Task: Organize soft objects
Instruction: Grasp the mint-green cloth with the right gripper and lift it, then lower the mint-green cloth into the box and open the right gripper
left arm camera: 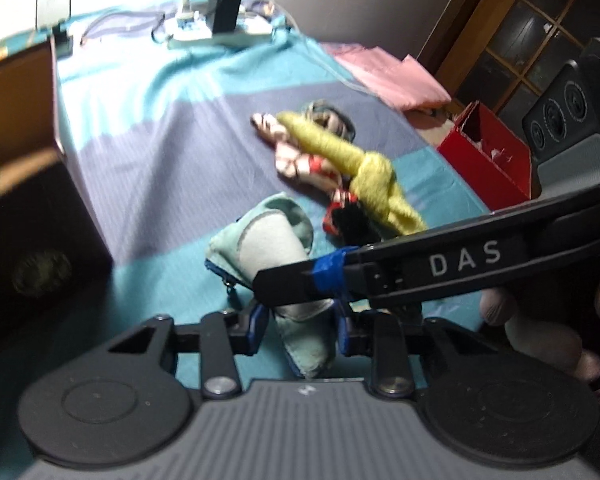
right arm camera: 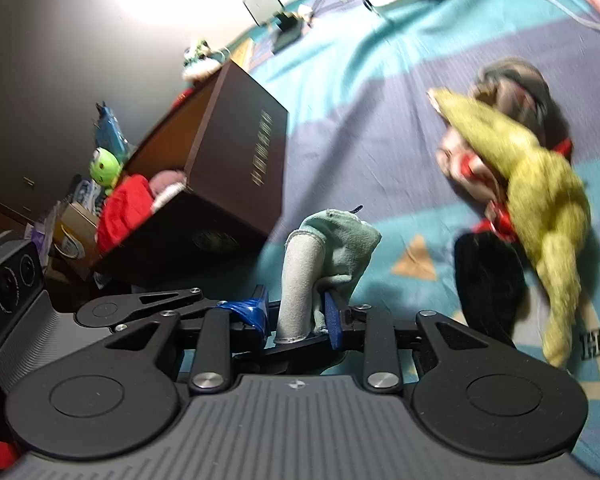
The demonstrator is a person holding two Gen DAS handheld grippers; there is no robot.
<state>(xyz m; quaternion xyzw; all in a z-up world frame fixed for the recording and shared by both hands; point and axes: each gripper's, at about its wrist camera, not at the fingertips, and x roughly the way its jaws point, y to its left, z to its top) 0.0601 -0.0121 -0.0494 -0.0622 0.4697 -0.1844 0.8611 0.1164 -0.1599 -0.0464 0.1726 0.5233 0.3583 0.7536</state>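
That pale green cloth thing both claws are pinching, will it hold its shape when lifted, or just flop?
Probably flop: the pale green pouch looks like soft fabric, creased and folded where the right gripper pinches it. Likely light, since it bunches easily between the left gripper fingers. Unlikely to slip; cloth grips well.

pouch between both grippers' jaws over the bedsheet, doll pile beyond and right of it, big box left with plush toys inside, small box far right, power strip at the back
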